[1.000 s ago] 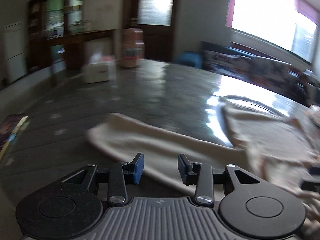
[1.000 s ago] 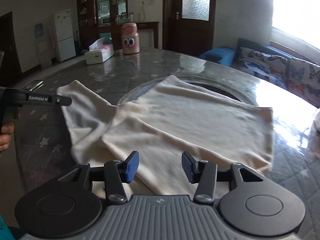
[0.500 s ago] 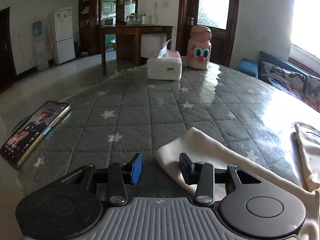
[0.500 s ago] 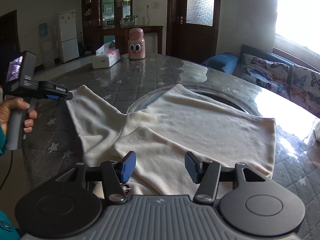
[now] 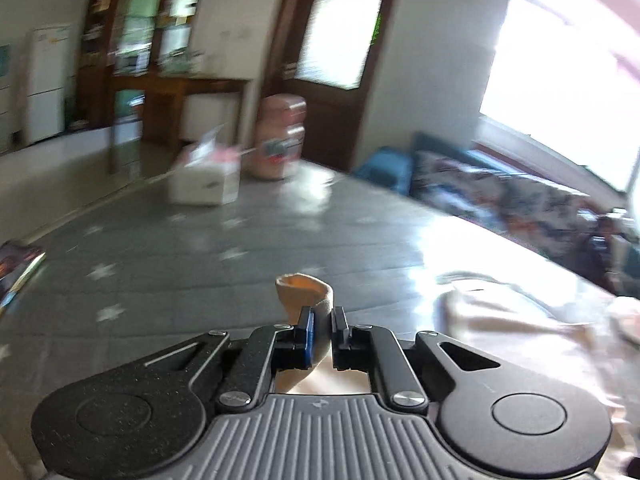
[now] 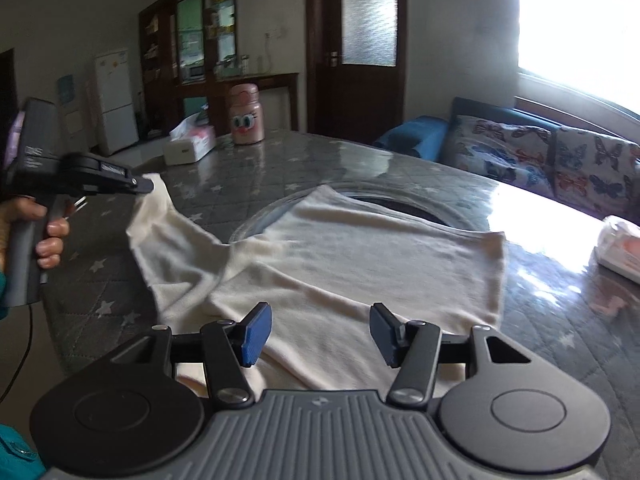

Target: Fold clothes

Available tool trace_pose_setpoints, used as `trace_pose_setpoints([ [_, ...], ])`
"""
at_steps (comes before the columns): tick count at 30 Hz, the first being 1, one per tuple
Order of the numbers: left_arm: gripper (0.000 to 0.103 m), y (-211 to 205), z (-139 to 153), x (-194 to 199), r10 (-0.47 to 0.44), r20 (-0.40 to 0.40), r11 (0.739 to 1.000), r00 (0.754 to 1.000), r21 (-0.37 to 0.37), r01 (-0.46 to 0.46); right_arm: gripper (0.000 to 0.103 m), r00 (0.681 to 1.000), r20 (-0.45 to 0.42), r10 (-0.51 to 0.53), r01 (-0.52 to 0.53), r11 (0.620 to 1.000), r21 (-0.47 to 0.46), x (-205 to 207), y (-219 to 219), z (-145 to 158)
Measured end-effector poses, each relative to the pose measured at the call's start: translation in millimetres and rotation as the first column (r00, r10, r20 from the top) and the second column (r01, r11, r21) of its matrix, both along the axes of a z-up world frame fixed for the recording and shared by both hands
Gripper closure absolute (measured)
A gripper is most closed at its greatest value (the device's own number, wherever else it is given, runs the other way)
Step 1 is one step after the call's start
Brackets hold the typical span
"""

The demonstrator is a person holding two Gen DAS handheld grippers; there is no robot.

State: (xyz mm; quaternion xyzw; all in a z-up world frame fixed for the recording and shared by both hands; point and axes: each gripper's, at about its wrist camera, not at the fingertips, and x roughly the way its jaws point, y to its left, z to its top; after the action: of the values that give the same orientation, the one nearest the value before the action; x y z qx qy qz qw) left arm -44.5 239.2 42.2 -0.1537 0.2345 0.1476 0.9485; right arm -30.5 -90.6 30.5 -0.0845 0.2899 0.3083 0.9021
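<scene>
A cream long-sleeved top (image 6: 360, 256) lies on the grey star-quilted table (image 6: 280, 176), its body spread flat. My left gripper (image 5: 322, 322) is shut on the cuff of the sleeve (image 5: 306, 290), which curls up between the pads. In the right wrist view the left gripper (image 6: 144, 186) holds that sleeve (image 6: 160, 232) lifted off the table at the left. My right gripper (image 6: 318, 334) is open and empty, just above the near hem of the top.
A white tissue box (image 6: 188, 146) and a pink cartoon flask (image 6: 245, 120) stand at the far side. A phone (image 5: 16, 272) lies at the left edge. A wrapped packet (image 6: 620, 248) lies at the right. A sofa (image 6: 540, 160) stands behind.
My left gripper has shut on the sleeve cuff and lifted it off the table, swinging to the right. My right gripper has stayed open over the near hem.
</scene>
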Motion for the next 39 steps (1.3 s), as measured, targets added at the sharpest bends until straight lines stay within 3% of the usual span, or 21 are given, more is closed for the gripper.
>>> trace_pose_setpoints([
  [3, 0.094, -30, 16, 1, -0.108, 0.048, 0.994, 0.993, 0.006, 0.107, 0.048, 0.999, 0.001, -0.037, 0.037, 0.999, 0.018, 1, -14, 1],
  [8, 0.094, -82, 30, 10, -0.273, 0.079, 0.962, 0.959, -0.001, 0.274, 0.048, 0.994, 0.007, -0.105, 0.105, 0.993, 0.048, 2, -39, 4],
  [13, 0.094, -134, 29, 20, -0.42, 0.072, 0.907, 0.905, -0.003, 0.421, 0.048, 0.985, 0.0, -0.174, 0.173, 0.982, 0.076, 1, -63, 2],
  [19, 0.093, -184, 10, 29, -0.536, 0.031, 0.844, 0.844, -0.009, 0.536, 0.048, 0.973, -0.027, -0.229, 0.231, 0.969, 0.09, 0, -82, -3],
  [23, 0.084, -199, -12, 26, -0.606, -0.038, 0.796, 0.795, -0.029, 0.605, 0.048, 0.969, -0.034, -0.243, 0.245, 0.964, 0.099, 1, -86, -5],
  [25, 0.072, -198, -18, 20, -0.623, -0.055, 0.782, 0.781, -0.022, 0.623, 0.048, 0.969, -0.036, -0.243, 0.246, 0.964, 0.105, 2, -85, -4],
  [26, 0.072, -196, -19, 16, -0.628, -0.059, 0.778, 0.776, -0.015, 0.629, 0.048, 0.97, -0.037, -0.239, 0.242, 0.964, 0.107, 2, -83, -4],
  [29, 0.072, -177, -22, 1, -0.618, -0.067, 0.784, 0.783, 0.018, 0.621, 0.05, 0.976, -0.044, -0.213, 0.216, 0.97, 0.111, 4, -75, -3],
  [36, 0.072, -118, -29, -23, -0.472, -0.114, 0.866, 0.874, 0.126, 0.484, 0.06, 0.988, -0.095, -0.125, 0.134, 0.986, 0.097, 18, -43, -14],
  [39, 0.062, -95, -33, -31, -0.409, -0.127, 0.891, 0.904, 0.157, 0.425, 0.061, 0.987, -0.122, -0.108, 0.118, 0.99, 0.081, 27, -31, -22],
])
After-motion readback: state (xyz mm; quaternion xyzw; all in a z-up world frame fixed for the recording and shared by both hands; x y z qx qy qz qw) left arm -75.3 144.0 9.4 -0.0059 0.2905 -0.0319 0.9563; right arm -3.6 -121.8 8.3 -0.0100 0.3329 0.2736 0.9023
